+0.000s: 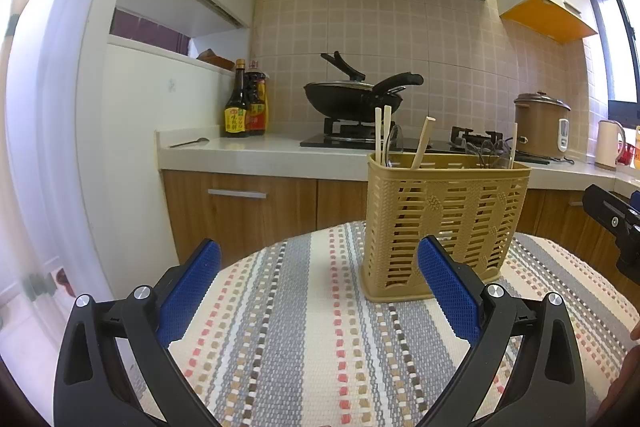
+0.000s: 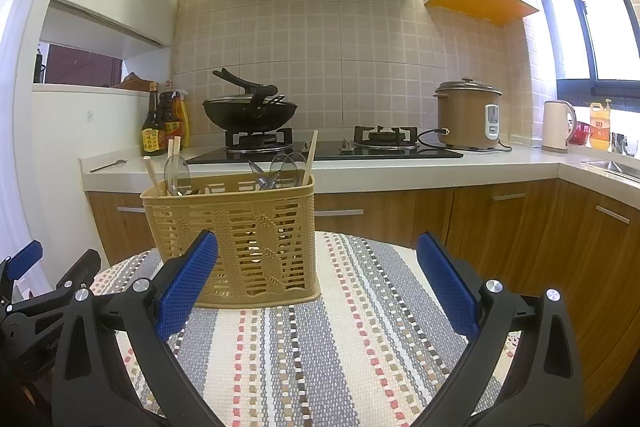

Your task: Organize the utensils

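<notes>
A tan plastic utensil basket stands upright on a round table with a striped woven cloth. Wooden chopsticks and clear plastic spoons stick up out of it. My left gripper is open and empty, low over the cloth, with the basket just ahead of its right finger. In the right wrist view the basket stands ahead of my open, empty right gripper, behind its left finger. The left gripper shows at the left edge there.
A kitchen counter runs behind the table with a gas hob, a black wok, sauce bottles, a brown rice cooker and a cream kettle. A metal spoon lies on the counter's left end. Wooden cabinets stand below.
</notes>
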